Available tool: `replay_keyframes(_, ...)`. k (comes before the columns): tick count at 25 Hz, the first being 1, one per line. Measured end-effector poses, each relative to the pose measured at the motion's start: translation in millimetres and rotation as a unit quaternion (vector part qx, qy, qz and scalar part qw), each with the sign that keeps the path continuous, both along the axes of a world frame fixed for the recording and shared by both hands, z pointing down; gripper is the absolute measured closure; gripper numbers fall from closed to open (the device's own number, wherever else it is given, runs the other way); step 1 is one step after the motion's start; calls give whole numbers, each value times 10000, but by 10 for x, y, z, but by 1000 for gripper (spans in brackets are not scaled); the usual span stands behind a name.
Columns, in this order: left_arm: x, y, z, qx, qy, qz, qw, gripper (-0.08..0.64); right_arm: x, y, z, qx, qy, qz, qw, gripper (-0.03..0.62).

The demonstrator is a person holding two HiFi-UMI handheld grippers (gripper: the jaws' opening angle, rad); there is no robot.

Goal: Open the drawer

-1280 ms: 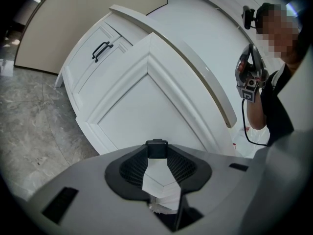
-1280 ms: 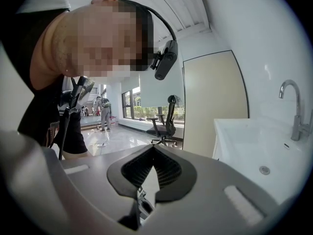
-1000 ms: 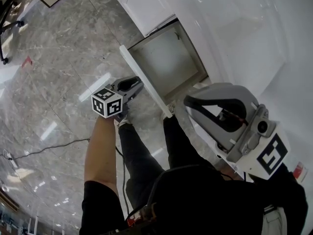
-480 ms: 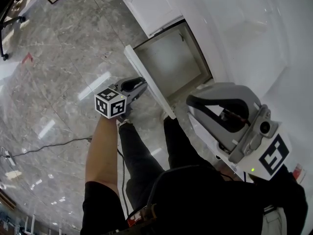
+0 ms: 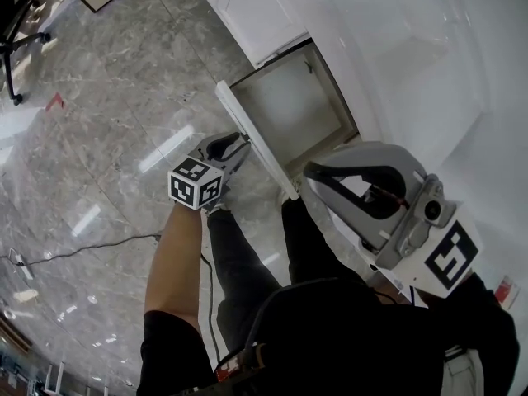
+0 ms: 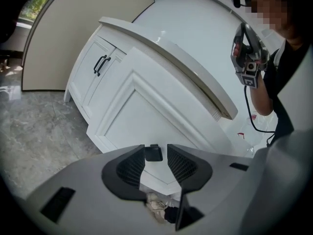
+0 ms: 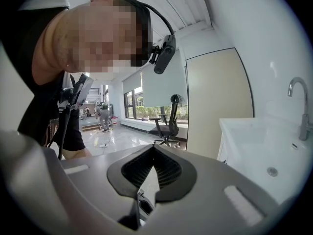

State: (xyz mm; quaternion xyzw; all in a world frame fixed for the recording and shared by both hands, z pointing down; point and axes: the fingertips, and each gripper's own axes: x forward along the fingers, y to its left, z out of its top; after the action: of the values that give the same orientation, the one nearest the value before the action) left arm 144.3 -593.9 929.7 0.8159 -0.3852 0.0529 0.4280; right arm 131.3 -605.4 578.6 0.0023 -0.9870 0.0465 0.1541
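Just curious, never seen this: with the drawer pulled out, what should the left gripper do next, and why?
Probably back the left gripper off the handle: the drawer already stands well out, and the jaws are opening with the handle between them.

No readable text, brand, number or sign anywhere.

Marker cube [image 5: 198, 186] above floor: black-and-white square patterns only, no letters or digits.

Second marker cube [image 5: 450, 258] near counter edge: same kind of block pattern, nothing legible.

Small red-and-white tag [image 5: 505, 289] at right edge of head view: print, if any, too small to read.

Cabinet fronts, drawer and counter plain white, unlabelled.
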Motion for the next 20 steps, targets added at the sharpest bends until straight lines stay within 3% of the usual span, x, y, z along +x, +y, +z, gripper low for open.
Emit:
replay_keyframes(12,-497,-66,-1038,564,-360,-517,9964,448,149,-225,-558,68,-107,328,9994,594)
replay_keyframes(15,-803,-200,-1558,809,-558,-696,9927,525,41,-383,-914,115,-49,445,9989,594)
replay_keyframes(20,-985,-429,-2571,1290,-915,-945,9829,558,146,-540,-1507,135,104,600,9981,594)
